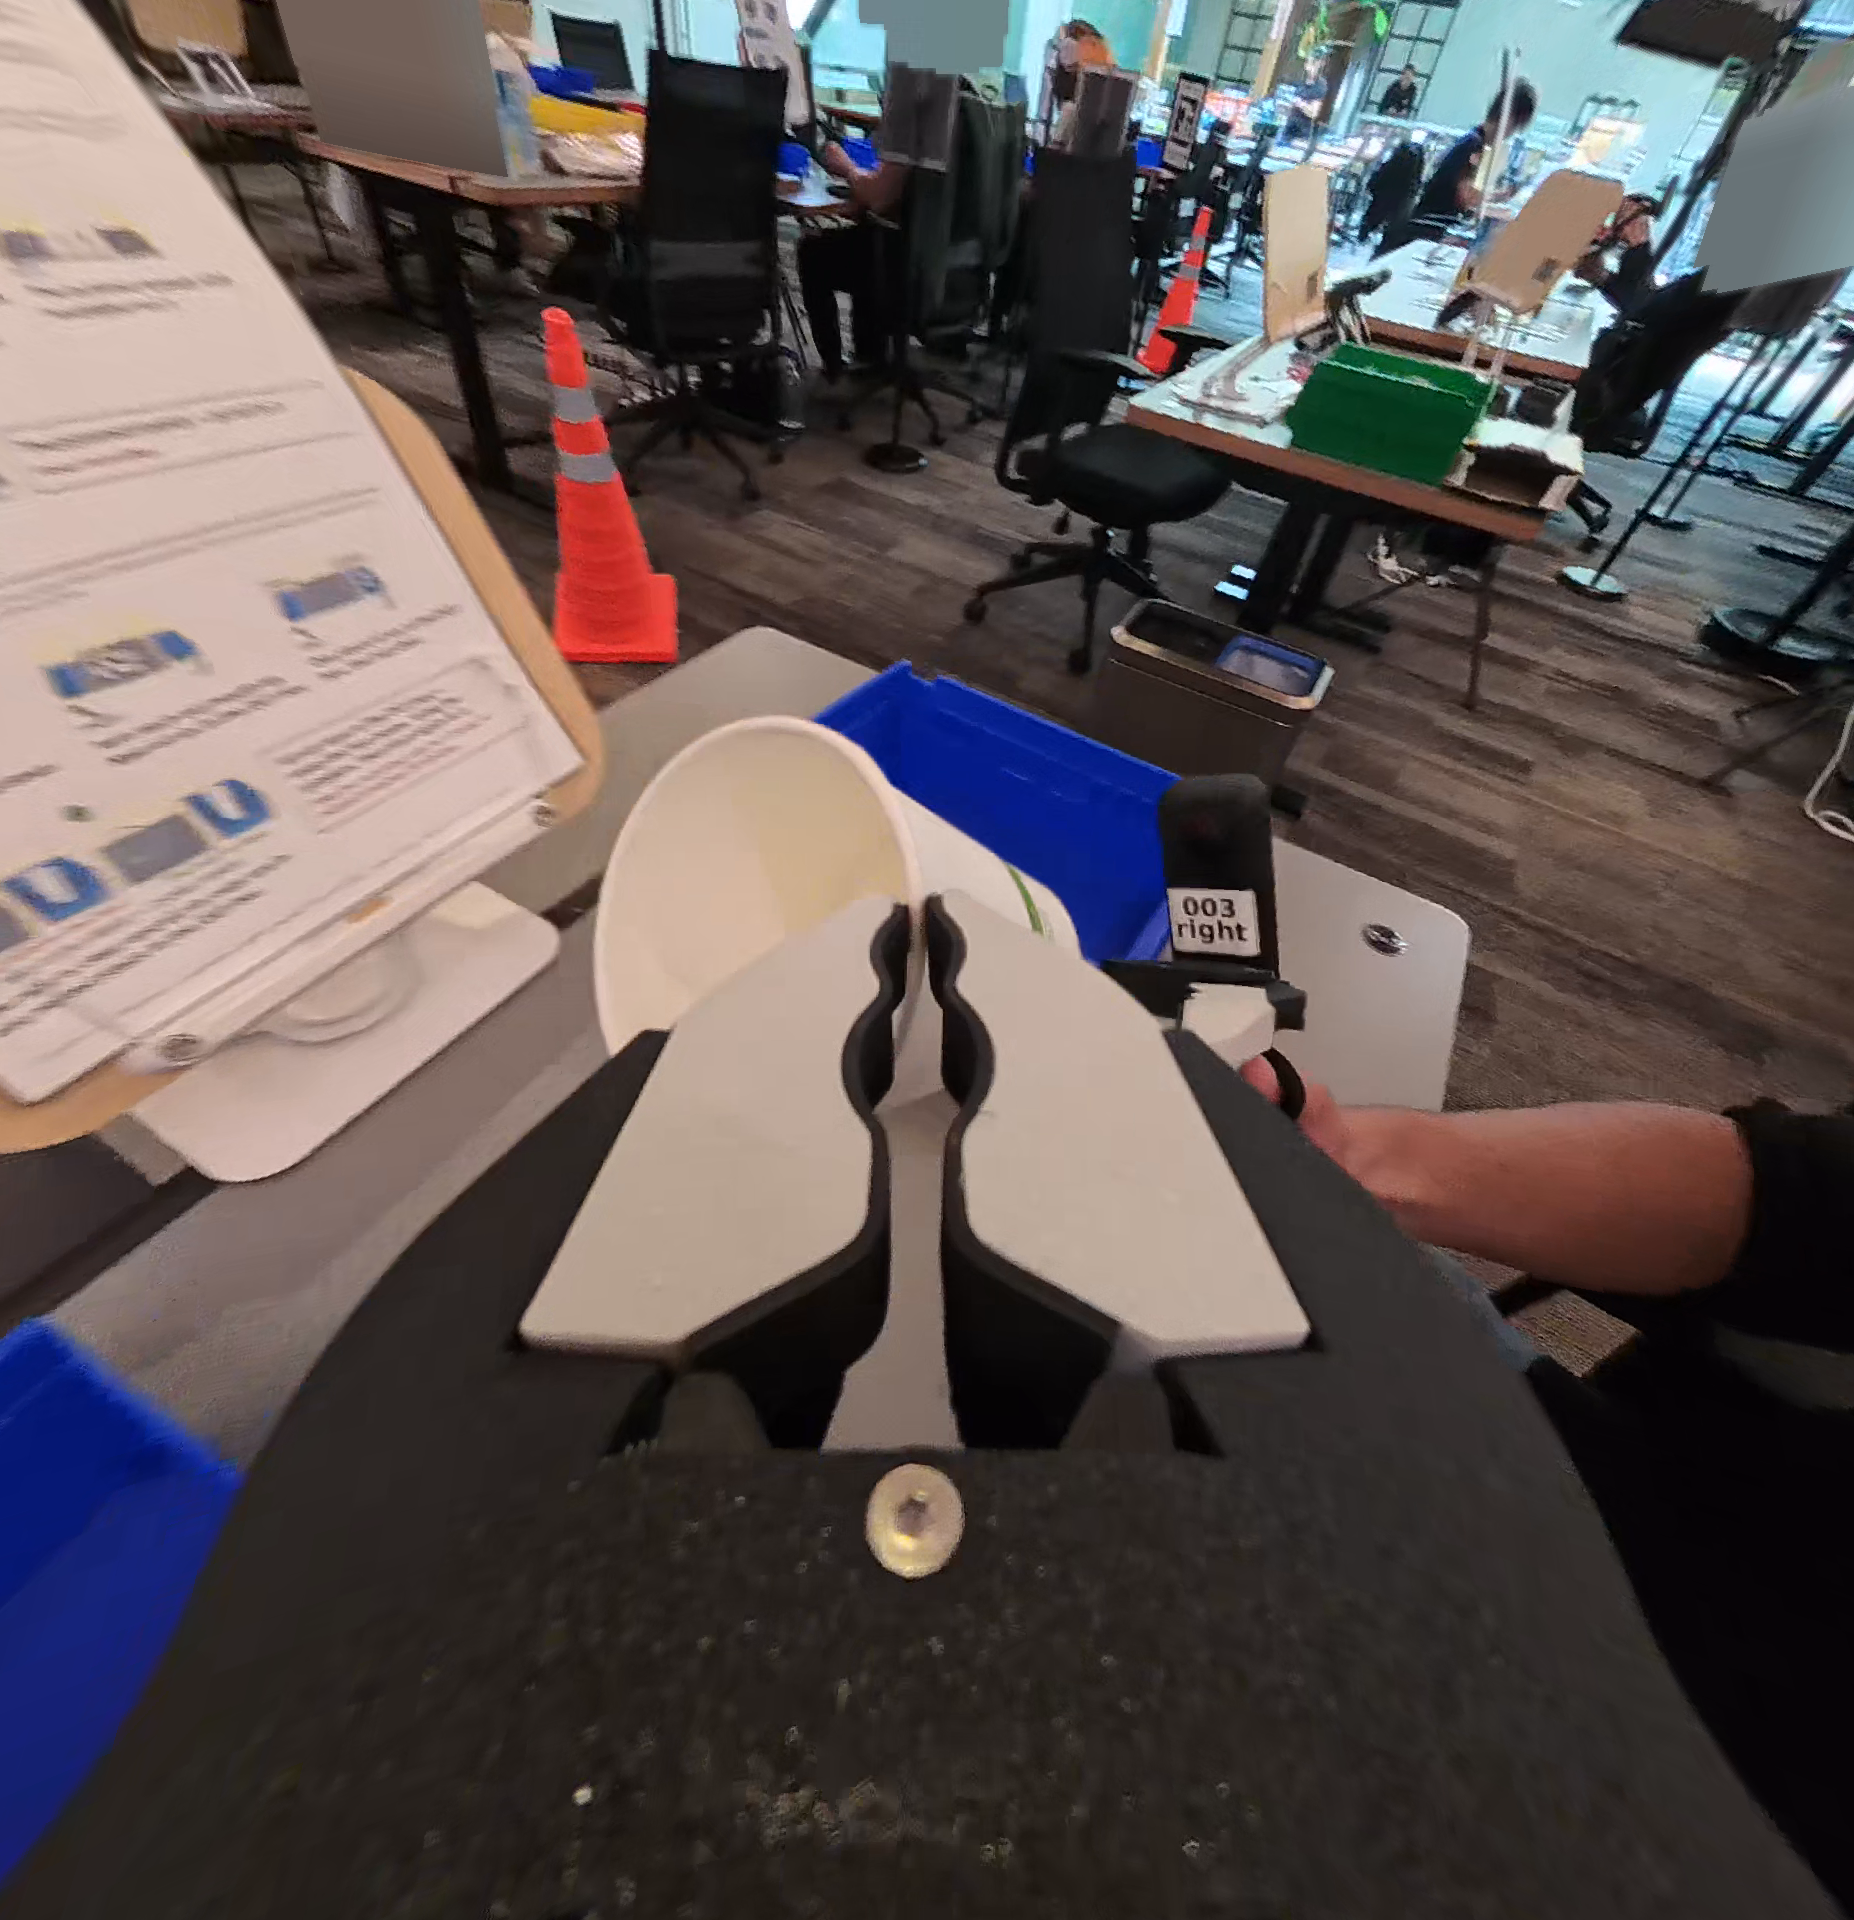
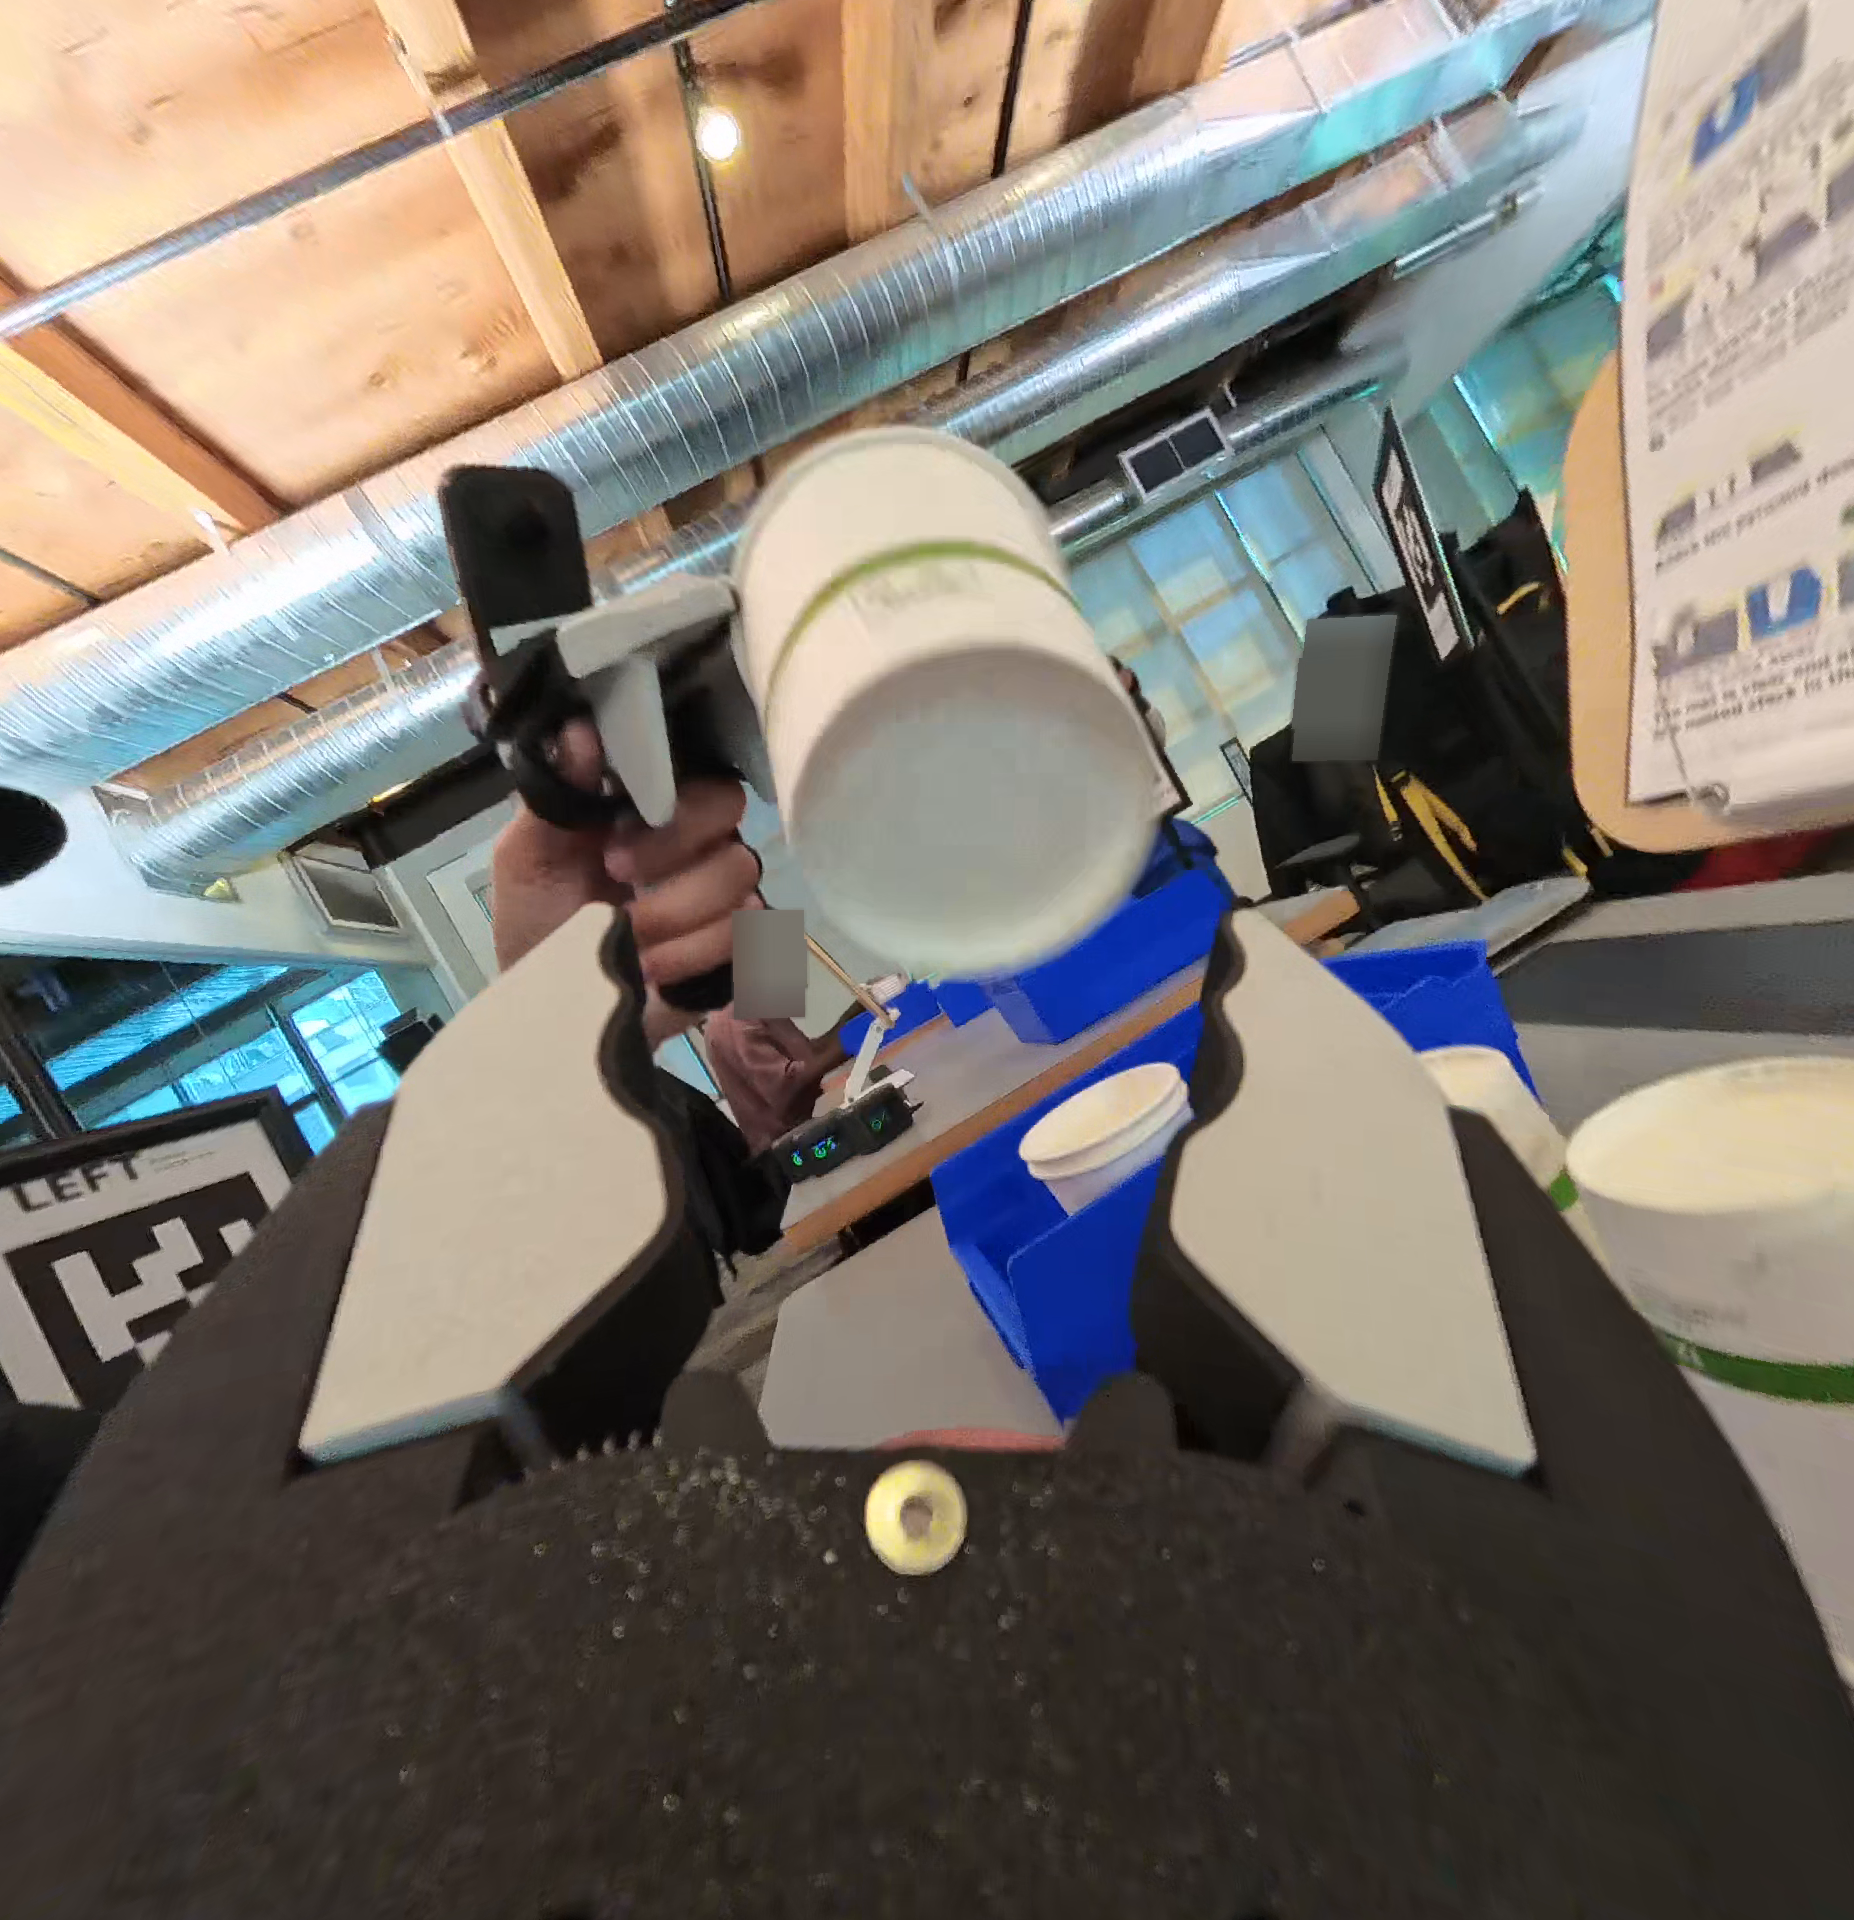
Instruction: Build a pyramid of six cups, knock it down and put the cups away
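step: we carry one cup [image 1: 757, 883] | left claw [image 1: 910, 925] pinches its wall | right claw [image 2: 918, 997] wide, empty | next: probably place it carefully

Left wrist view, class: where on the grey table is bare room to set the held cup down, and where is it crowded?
Bare: the grey table strip right of the blue bin. Crowded: the left, under the instruction board, its white base and the near blue bin. The cup is pinched in the left gripper.
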Tool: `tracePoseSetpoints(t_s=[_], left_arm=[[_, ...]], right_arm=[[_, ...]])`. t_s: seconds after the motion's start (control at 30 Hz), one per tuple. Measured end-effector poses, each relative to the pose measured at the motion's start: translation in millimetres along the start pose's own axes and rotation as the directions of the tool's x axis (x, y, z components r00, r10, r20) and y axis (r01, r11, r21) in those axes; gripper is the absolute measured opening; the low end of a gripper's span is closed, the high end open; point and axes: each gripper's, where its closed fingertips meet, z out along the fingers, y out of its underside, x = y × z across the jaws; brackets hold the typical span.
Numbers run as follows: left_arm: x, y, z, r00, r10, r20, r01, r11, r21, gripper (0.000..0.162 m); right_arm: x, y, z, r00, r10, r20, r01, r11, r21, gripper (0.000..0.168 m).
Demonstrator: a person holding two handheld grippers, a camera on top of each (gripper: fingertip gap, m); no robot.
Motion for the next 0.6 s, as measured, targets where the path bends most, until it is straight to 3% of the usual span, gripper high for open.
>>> tracePoseSetpoints(t_s=[0.1, 0.17, 0.33, 0.53, 0.6], left_arm=[[26.5, 16.0, 25.0, 0.997, -0.021, -0.074, 0.02, 1.0, -0.009, 0.002], [39.2, 19.0, 31.3, 0.991, -0.047, -0.127, 0.05, 0.999, 0.019, 0.002], [42.3, 35.2, 37.9, 0.989, -0.066, -0.134, 0.069, 0.997, 0.02, 0.004], [33.0, 47.9, 28.6, 0.997, -0.064, -0.044, 0.067, 0.996, 0.064, 0.044], [28.5, 61.6, 16.0, 0.997, -0.068, 0.04, 0.065, 0.994, 0.084, 0.047]], right_arm=[[1.4, -4.8, -5.3, 0.997, -0.047, -0.06, 0.046, 0.999, -0.015, 0.107], [12.3, -5.2, -17.6, 0.994, -0.022, -0.112, 0.018, 0.999, -0.03, 0.078], [16.5, -4.4, -34.5, 0.993, -0.016, -0.115, 0.008, 0.998, -0.066, 0.076], [19.3, -13.7, -43.1, 0.99, -0.03, -0.138, 0.02, 0.997, -0.068, 0.076], [23.2, -24.8, -47.6, 0.983, -0.06, -0.171, 0.049, 0.997, -0.067, 0.076]])
